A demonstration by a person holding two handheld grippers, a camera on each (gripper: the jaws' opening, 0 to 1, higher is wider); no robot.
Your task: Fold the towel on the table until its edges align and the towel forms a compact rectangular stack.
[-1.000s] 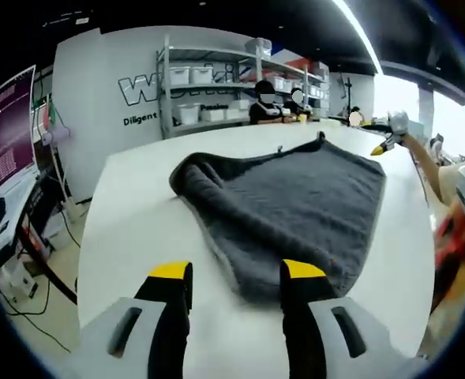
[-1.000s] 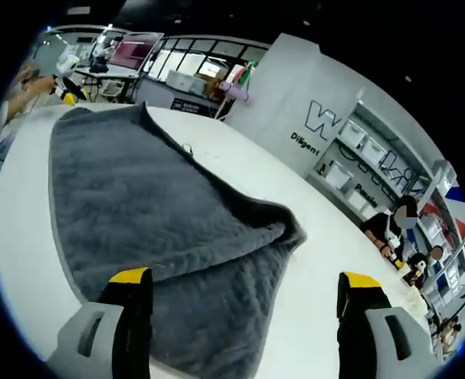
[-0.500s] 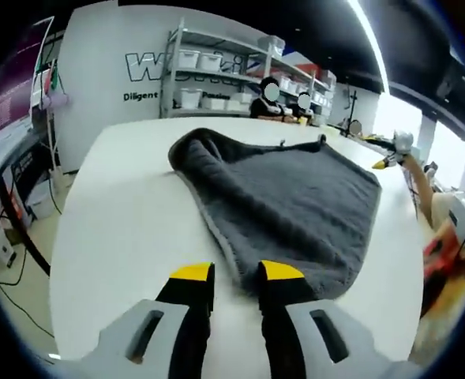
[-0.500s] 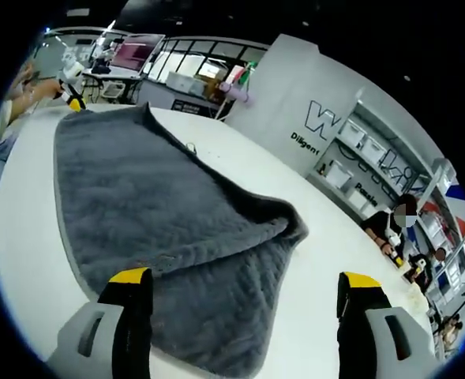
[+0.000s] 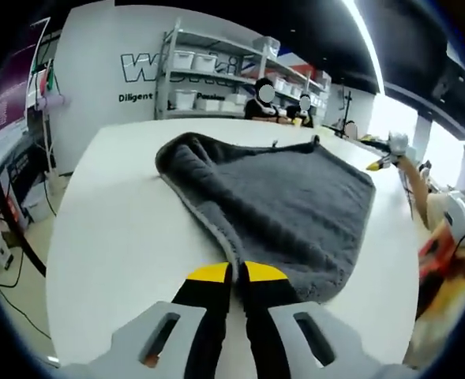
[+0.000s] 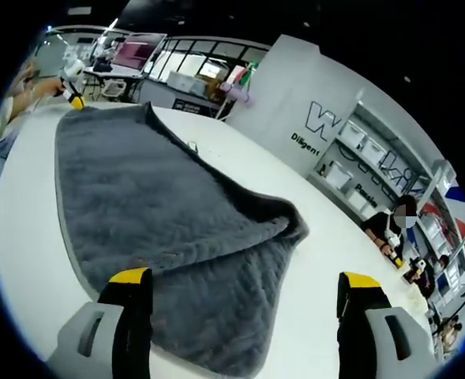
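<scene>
A dark grey towel [image 5: 295, 197] lies on the white table [image 5: 114, 213], folded over once, with its fold rolled up at the far left. My left gripper [image 5: 234, 272] is at the towel's near edge, its yellow-tipped jaws shut on the grey hem. In the right gripper view the same towel [image 6: 153, 205] spreads away to the upper left, its top layer ending in a thick fold. My right gripper [image 6: 244, 284] stands wide open above the near corner, its left fingertip [image 6: 129, 278] over the cloth and its right fingertip [image 6: 360, 282] over bare table [image 6: 335, 260].
Metal shelves [image 5: 208, 79] with white boxes and seated people stand past the table's far end. Another person's yellow-tipped gripper [image 5: 386, 146] hovers at the far right corner, also seen as a gripper [image 6: 70, 75] beyond the towel. The table's left edge [image 5: 62, 237] drops to the floor.
My left jaws have closed from apart to together on the towel's near hem. The right gripper has stayed open in nearly the same place.
</scene>
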